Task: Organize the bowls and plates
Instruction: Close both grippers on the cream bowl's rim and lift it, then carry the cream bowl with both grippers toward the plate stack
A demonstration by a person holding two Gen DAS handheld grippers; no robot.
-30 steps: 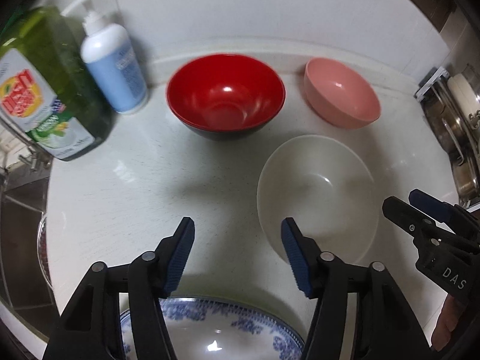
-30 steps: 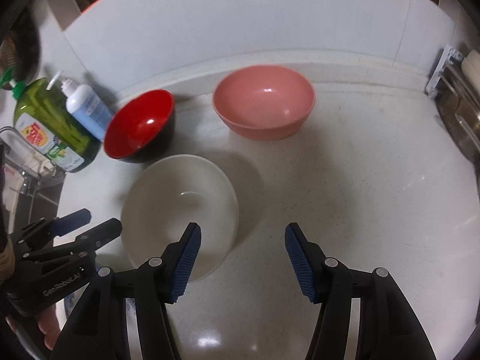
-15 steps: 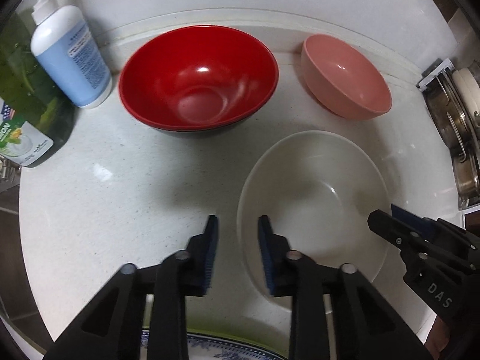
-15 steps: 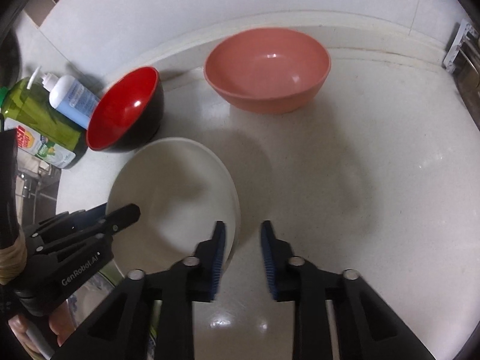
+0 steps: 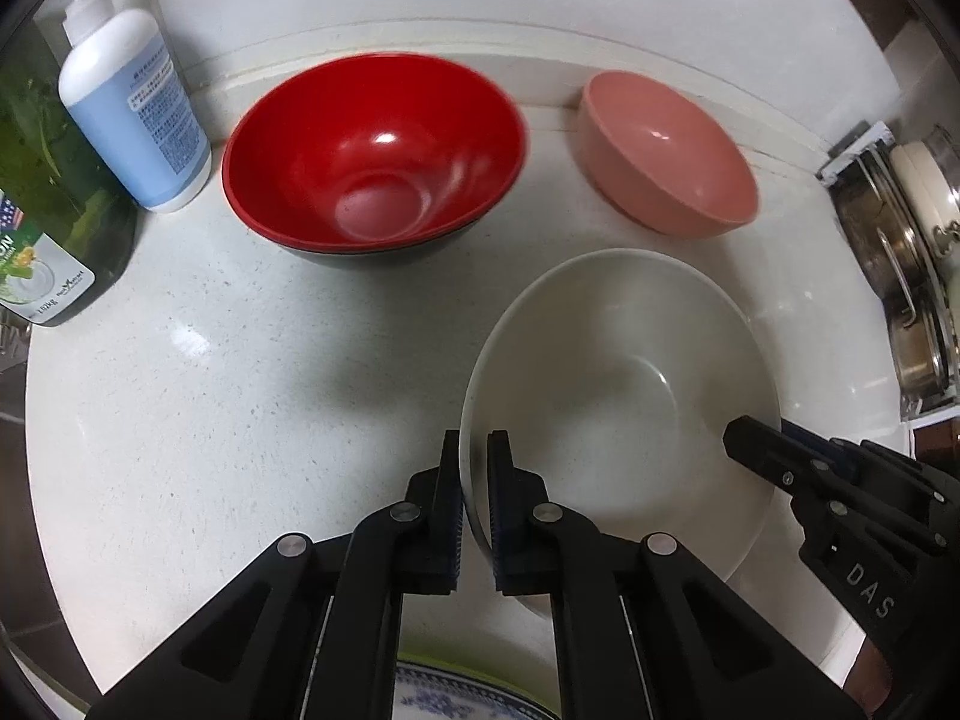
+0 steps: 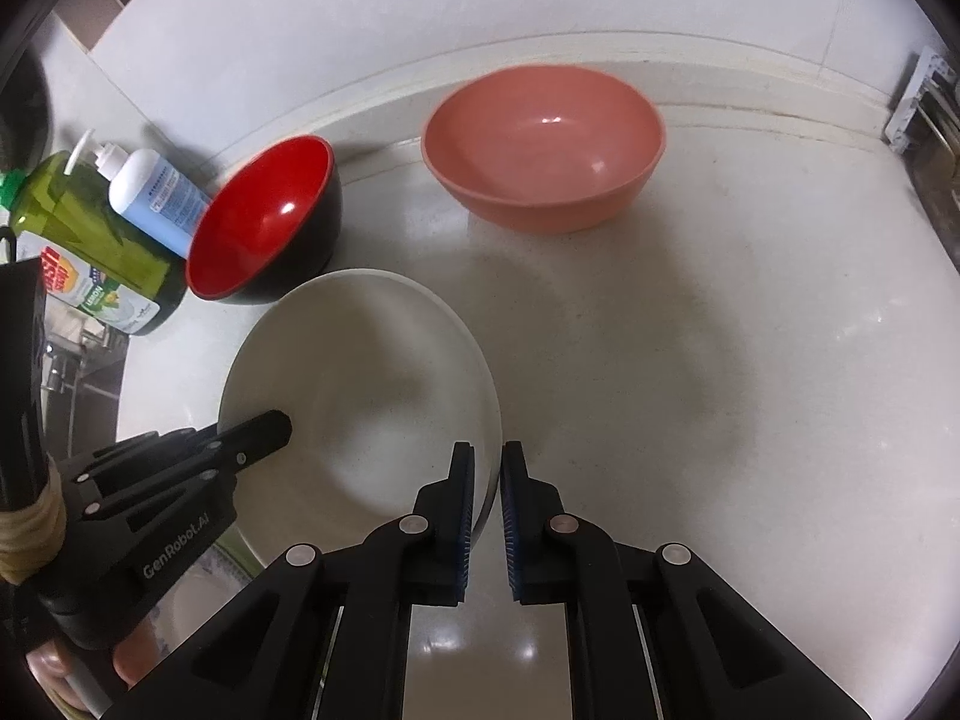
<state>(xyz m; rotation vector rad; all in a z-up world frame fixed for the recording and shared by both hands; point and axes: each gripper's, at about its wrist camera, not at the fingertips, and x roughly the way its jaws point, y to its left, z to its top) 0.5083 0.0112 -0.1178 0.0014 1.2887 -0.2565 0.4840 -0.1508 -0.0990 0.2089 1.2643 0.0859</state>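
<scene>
Your two grippers have both closed since a second ago. Then each stood wide above the desk (image 5: pixel 198 396); half a second ago they were narrowing; now your left gripper (image 5: pixel 475 483) has its fingers pinched on the near-left rim of the white bowl (image 5: pixel 624 396), one finger inside the wall and one outside. Your right gripper (image 6: pixel 487 504) has done the same on the opposite rim of the white bowl (image 6: pixel 360 384). The bowl sits in the front middle of the desk, and from these views you cannot be sure whether it rests on the surface or is just off it.

That puts you, by my reading, at the end of the grasp and the start of the lift: you hold the bowl from both sides. The red bowl (image 5: pixel 372 150) with its black outside and the pink bowl (image 5: pixel 666 156) stand apart at the back, near the wall. A blue-patterned plate (image 5: pixel 462 702) shows just below your left fingers, a likely place for stacking.

Writing: the right gripper's body reads "DAS" in the left view, and the left gripper's body reads "GenRobot.AI" in the right view. The green detergent bottle (image 6: pixel 90 246) shows "UNION" on its label; the blue pump bottle (image 5: pixel 135 114) carries small print too fine to read.
</scene>
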